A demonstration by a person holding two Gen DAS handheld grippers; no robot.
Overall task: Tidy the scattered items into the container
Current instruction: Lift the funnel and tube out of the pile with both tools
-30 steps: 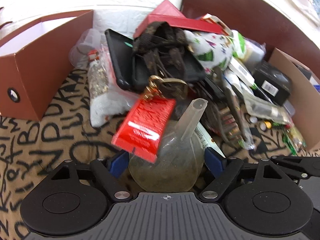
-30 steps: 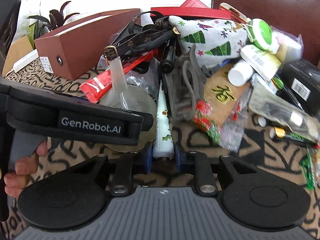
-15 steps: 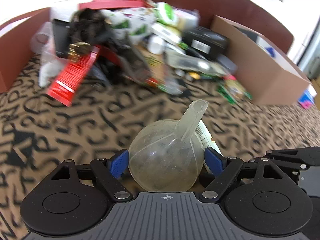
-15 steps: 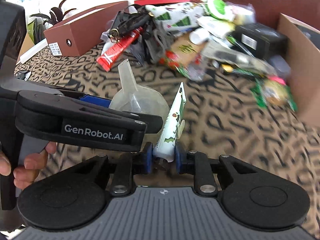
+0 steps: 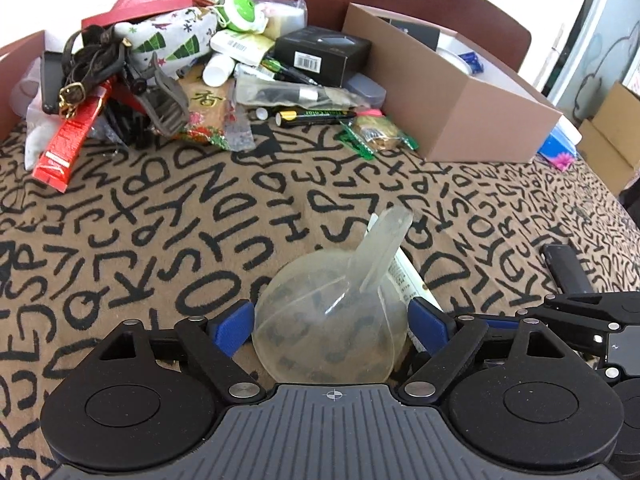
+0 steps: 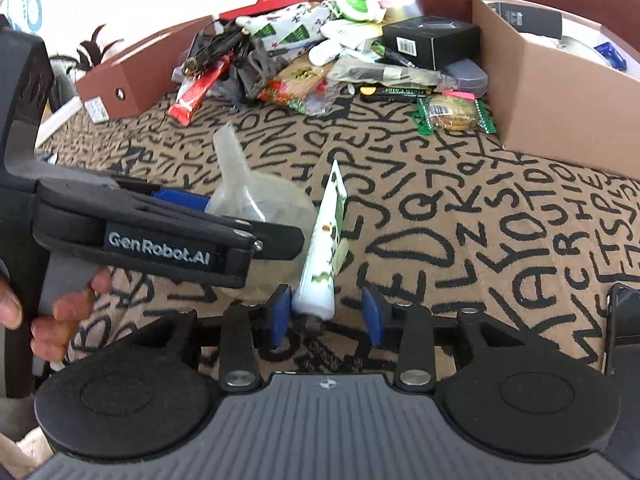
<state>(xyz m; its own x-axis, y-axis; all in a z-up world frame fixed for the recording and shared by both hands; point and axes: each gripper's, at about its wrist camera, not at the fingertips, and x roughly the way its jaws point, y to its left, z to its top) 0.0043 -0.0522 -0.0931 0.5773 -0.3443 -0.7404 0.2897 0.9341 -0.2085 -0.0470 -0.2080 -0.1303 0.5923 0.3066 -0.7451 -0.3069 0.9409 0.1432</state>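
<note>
My left gripper (image 5: 332, 320) has a clear plastic funnel (image 5: 332, 312) between its blue pads. Its jaws are opening, and the pads stand just off the funnel's rim. My right gripper (image 6: 326, 316) is opening too. A white tube with green print (image 6: 324, 248) leans on its left pad, and the right pad is well clear of it. Both grippers hover over the lettered cloth (image 5: 160, 240), short of the open cardboard box (image 5: 460, 120) at the back right. The scattered pile (image 5: 208, 72) lies at the back left.
A red-brown box (image 6: 132, 76) stands left of the pile. A dark phone (image 5: 566, 268) lies on the cloth at the right. A person's hand (image 6: 60, 312) holds the left gripper's handle. One finger of the left gripper (image 6: 168, 216) crosses the right wrist view.
Both grippers have drawn back from the pile and swung right, carrying the funnel and the tube. The right jaws have widened off the tube. The left jaws have widened slightly.
</note>
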